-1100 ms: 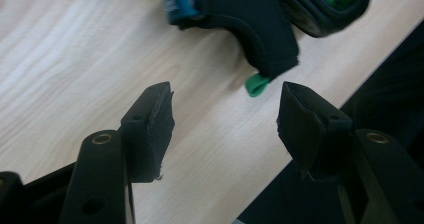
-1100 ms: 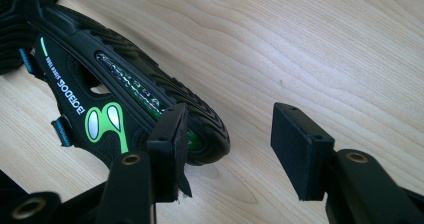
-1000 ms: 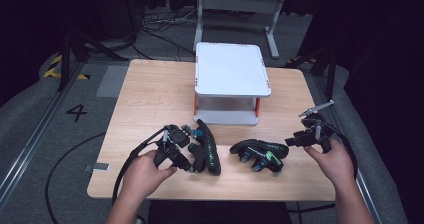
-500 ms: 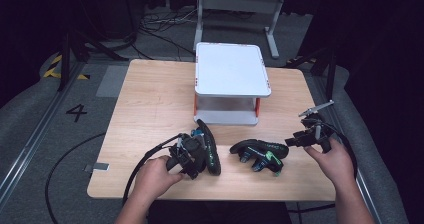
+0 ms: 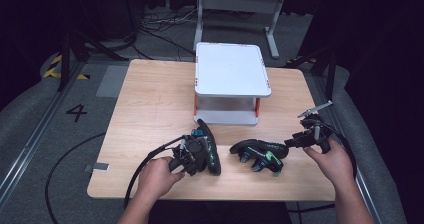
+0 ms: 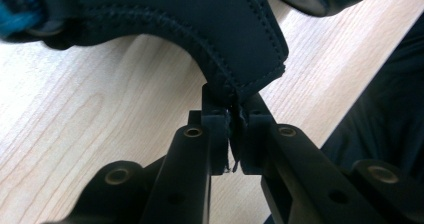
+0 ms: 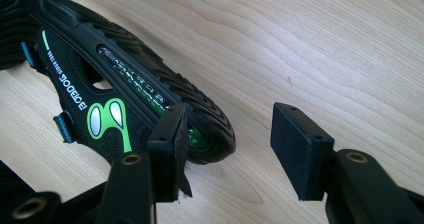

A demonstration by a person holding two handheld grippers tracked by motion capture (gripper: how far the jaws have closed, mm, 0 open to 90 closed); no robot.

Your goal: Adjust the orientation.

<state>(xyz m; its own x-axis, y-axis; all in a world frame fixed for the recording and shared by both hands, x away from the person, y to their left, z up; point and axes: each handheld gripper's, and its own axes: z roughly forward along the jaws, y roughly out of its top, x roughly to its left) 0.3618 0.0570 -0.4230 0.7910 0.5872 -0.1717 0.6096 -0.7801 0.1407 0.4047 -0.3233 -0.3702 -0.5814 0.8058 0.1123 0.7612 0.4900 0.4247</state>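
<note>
We see a light wooden table [image 5: 150, 109] with a small white stand [image 5: 230, 69] on red legs set toward its far middle. Two black sandals lie on the near part of the table. The left sandal [image 5: 209, 146] sits just in front of the stand, its length running away from the person, and the left gripper [image 5: 192, 154] is right against its near side, held in the person's left hand [image 5: 157, 174]. In the left gripper view the jaws are drawn nearly together on a stitched black edge of that sandal [image 6: 225, 44], pinching the material between them; a bit of blue strap [image 6: 20, 9] shows at the upper left, though we cannot say for sure which part of the sandal the pinched edge belongs to. The right sandal [image 5: 260, 154], with green markings on its side, lies on its side to the right of the first, a little apart from it. The right gripper [image 5: 305, 136], held in the right hand [image 5: 332, 161], sits just beside that sandal's right end. In the right gripper view its jaws stand wide apart and hold nothing, with the rounded end of the green-marked sandal [image 7: 150, 94] lying by the left jaw and bare table between the two.
</note>
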